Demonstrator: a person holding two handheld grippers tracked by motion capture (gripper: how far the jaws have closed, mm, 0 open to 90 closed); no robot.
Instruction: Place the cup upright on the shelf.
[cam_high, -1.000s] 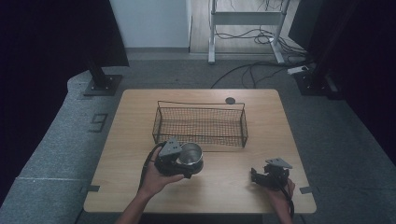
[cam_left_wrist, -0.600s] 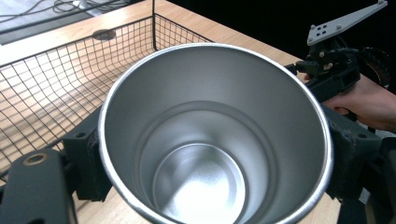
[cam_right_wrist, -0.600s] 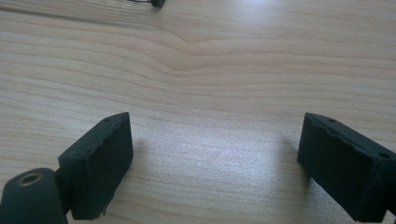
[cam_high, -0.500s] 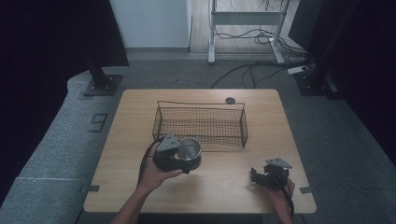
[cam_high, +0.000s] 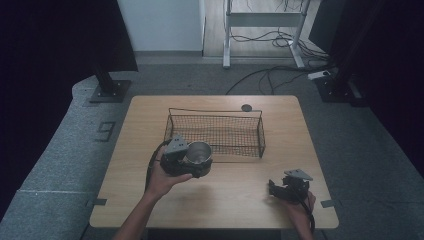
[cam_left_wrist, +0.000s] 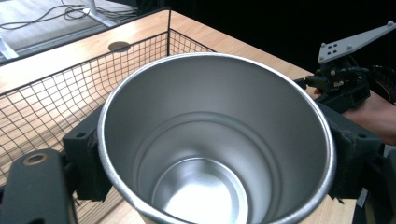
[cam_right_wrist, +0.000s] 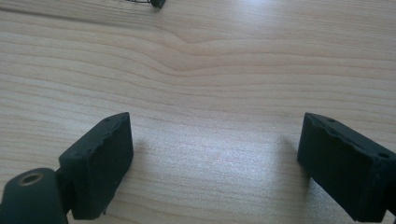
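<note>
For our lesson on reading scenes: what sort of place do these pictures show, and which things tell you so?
Probably a lab or recording studio, not a home: a lone wooden table ringed by dark curtains, loose cables on grey carpet, and a person holding a camera-fitted gripper in each hand.

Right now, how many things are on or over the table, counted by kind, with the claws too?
Metal cup: 1
Wire basket: 1
Small dark round disc: 1
Claws: 2, the left claw shut on the cup, the right claw open
Total: 5
</note>
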